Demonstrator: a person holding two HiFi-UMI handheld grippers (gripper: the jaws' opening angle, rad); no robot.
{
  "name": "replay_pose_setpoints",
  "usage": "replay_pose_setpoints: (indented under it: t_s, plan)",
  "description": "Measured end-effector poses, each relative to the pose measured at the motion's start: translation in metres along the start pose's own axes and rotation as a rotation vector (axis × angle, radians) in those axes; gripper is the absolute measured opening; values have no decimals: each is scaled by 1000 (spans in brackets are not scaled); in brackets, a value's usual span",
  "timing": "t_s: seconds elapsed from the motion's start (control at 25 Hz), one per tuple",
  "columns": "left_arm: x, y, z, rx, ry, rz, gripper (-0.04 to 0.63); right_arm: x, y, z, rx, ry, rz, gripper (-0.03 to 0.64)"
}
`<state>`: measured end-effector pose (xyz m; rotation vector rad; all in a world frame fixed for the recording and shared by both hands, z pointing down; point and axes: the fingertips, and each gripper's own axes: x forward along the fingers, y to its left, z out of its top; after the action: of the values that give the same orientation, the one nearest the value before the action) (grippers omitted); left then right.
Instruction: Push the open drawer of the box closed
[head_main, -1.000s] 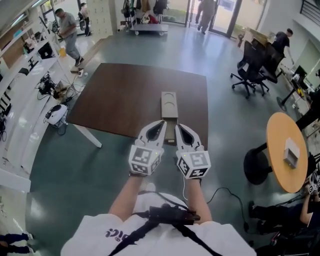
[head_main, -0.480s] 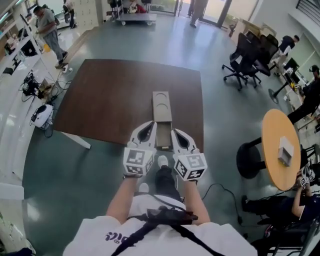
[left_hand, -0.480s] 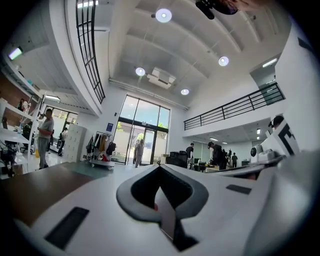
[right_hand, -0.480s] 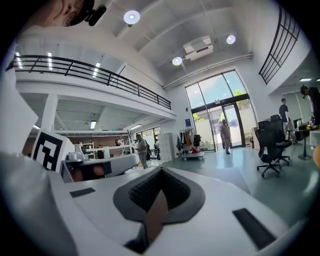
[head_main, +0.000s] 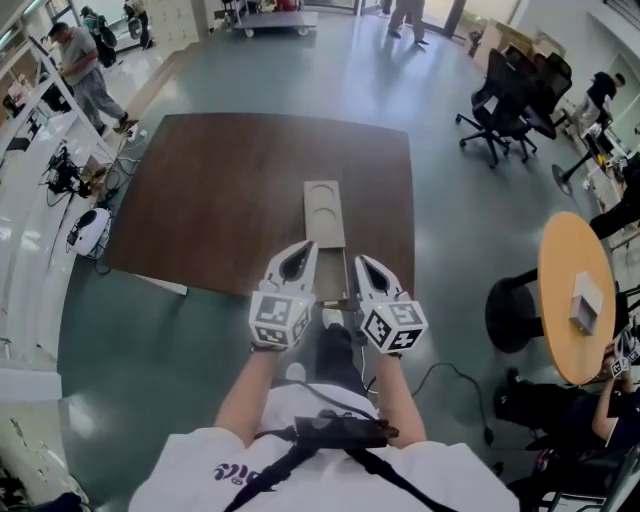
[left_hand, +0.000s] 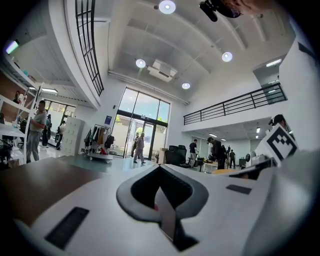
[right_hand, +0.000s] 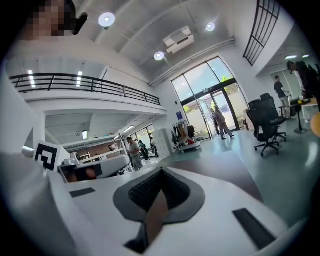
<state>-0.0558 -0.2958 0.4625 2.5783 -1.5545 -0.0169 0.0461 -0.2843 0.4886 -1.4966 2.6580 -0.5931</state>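
Sitting lower than a second back, left white tool (head_main: 303, 249) and right white tool (head_main: 362, 263) both pressed together on nothing, flanking the pulled-out drawer (head_main: 333, 272) of the long tan box (head_main: 324, 205) at the dark brown wooden bench's (head_main: 220, 190) near edge, so basically lined up to shove.

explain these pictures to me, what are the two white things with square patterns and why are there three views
No robot: a person holds two white tools, the left hand-held gripper and the right hand-held gripper. The picture from above comes from a camera on the person's head; the other two from cameras on each tool, looking along its jaws. Both are shut and empty. On the brown table lies a long box with its drawer pulled out toward the person.
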Motion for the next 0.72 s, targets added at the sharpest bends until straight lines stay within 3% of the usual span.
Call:
replay_pose_setpoints:
  t_s: [0.44,0.72]
  plan:
    - [23,10,-57,-32,88,-14,11,-24,-80,-70,235,73,-117,3]
    - [28,9,-84,-46,126,-17,11,-42,-104,-134,317,182,-154,5]
